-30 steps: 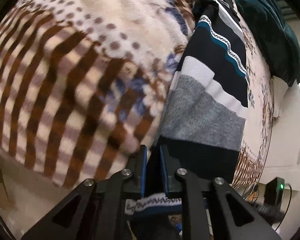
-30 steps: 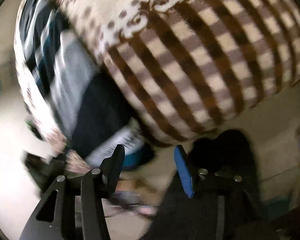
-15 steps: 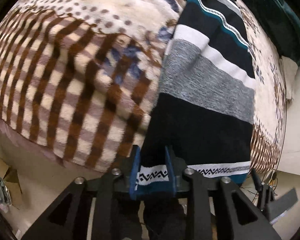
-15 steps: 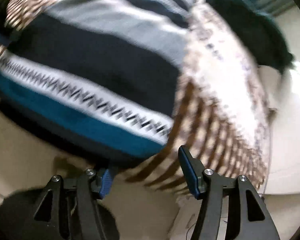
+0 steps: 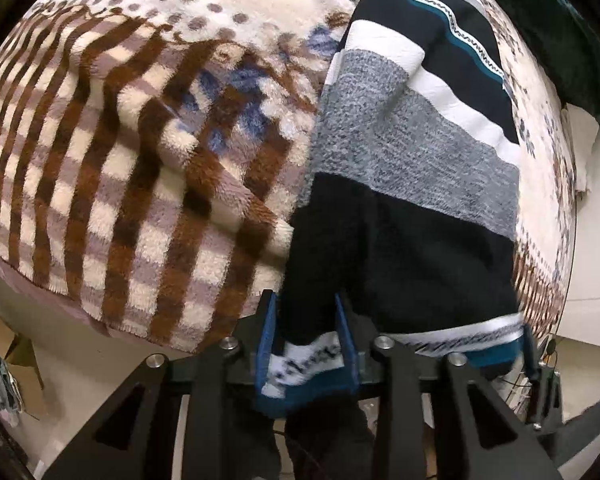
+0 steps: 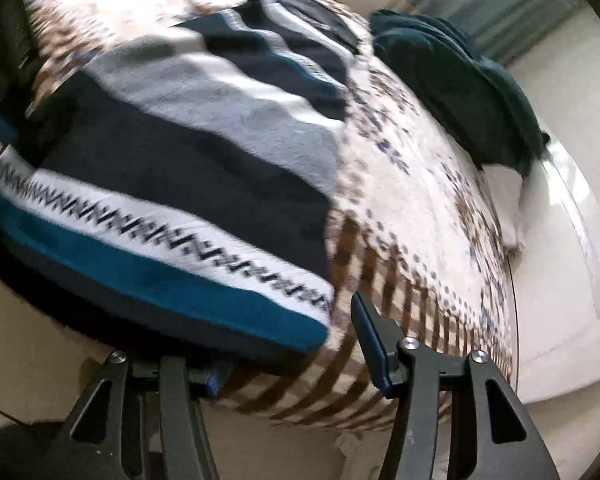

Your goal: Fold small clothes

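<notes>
A striped knit sweater [image 5: 412, 168] in navy, grey, white and teal lies stretched along the bed's patterned fleece blanket [image 5: 140, 128]. My left gripper [image 5: 306, 340] is shut on the sweater's hem at its left corner, with the teal and zigzag band between the blue pads. In the right wrist view the sweater [image 6: 188, 152] fills the left half, its teal hem nearest. My right gripper [image 6: 288, 344] is open at the hem's right corner; the left finger is under the hem and mostly hidden, the right finger stands beside the corner over the blanket [image 6: 420, 208].
A dark teal blanket [image 6: 460, 80] is heaped at the far end of the bed, beside a white pillow [image 6: 504, 200]. The bed's edge drops to a pale floor [image 5: 40, 320] right in front of both grippers. A cardboard box [image 5: 8, 360] stands on the floor at left.
My left gripper has stayed shut on the hem and pulled it nearer the bed's edge, stretching the sweater. My right gripper swung from the bare blanket to the hem's right corner, still open.
</notes>
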A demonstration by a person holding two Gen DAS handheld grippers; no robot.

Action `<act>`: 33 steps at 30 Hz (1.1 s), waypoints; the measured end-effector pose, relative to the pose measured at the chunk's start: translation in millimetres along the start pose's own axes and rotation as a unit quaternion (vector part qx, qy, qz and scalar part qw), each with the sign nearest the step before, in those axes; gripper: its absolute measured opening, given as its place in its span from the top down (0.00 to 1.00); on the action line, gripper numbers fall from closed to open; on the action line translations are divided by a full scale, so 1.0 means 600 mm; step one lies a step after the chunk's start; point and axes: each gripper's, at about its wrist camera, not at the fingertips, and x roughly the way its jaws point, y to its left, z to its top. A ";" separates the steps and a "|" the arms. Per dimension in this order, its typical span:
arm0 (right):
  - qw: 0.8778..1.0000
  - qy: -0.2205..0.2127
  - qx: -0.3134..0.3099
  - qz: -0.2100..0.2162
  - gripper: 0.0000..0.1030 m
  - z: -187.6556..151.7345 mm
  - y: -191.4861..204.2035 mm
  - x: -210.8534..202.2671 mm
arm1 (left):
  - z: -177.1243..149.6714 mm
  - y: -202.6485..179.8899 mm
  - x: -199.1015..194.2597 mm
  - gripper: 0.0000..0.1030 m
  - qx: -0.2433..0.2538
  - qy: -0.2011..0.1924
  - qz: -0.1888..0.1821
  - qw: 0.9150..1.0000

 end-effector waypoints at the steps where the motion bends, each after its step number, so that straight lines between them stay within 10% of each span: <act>1: 1.000 0.006 0.022 -0.009 0.64 -0.004 -0.017 -0.003 | 0.000 0.000 0.001 0.64 0.001 0.002 0.000 1.000; 6: 0.992 0.114 0.048 0.016 0.65 -0.043 -0.048 0.026 | -0.005 0.007 0.005 0.61 -0.009 0.006 0.003 1.000; 9: 0.958 0.179 0.176 0.138 0.64 -0.074 -0.112 0.049 | -0.009 0.011 -0.002 0.61 -0.015 0.008 -0.002 1.000; 13: 0.827 0.215 0.419 0.306 0.64 -0.113 -0.216 0.104 | -0.015 0.011 -0.016 0.61 -0.013 0.004 -0.009 1.000; 14: 0.759 0.216 0.498 0.360 0.64 -0.128 -0.239 0.128 | -0.015 0.010 -0.017 0.61 -0.012 0.003 -0.009 1.000; 16: 0.661 0.220 0.577 0.427 0.64 -0.146 -0.246 0.164 | -0.012 0.008 -0.016 0.61 -0.010 0.006 -0.015 1.000; 18: 0.582 0.236 0.626 0.463 0.64 -0.156 -0.230 0.204 | -0.009 0.005 -0.012 0.61 -0.012 0.007 -0.014 1.000; 20: 0.510 0.248 0.658 0.496 0.67 -0.160 -0.204 0.226 | -0.008 -0.004 -0.008 0.61 -0.011 0.009 -0.010 1.000; 22: 0.477 0.255 0.663 0.517 0.87 -0.150 -0.181 0.234 | -0.007 -0.014 -0.007 0.61 -0.005 0.008 -0.002 1.000; 24: 0.489 0.262 0.657 0.511 0.93 -0.134 -0.163 0.220 | -0.007 -0.028 -0.016 0.61 0.005 0.001 0.011 1.000; 26: 0.589 0.249 0.603 0.477 0.94 -0.090 -0.175 0.180 | -0.006 -0.048 -0.030 0.61 0.022 -0.013 0.025 0.999; 29: 0.697 0.229 0.523 0.433 0.94 -0.047 -0.186 0.128 | -0.002 -0.085 -0.048 0.61 0.053 -0.034 0.038 0.997; 31: 0.729 0.236 0.481 0.427 0.94 -0.033 -0.184 0.113 | 0.001 -0.112 -0.050 0.61 0.076 -0.041 0.039 0.995; 33: 0.728 0.271 0.461 0.429 0.94 -0.037 -0.174 0.117 | 0.004 -0.135 -0.036 0.61 0.093 -0.037 0.039 0.994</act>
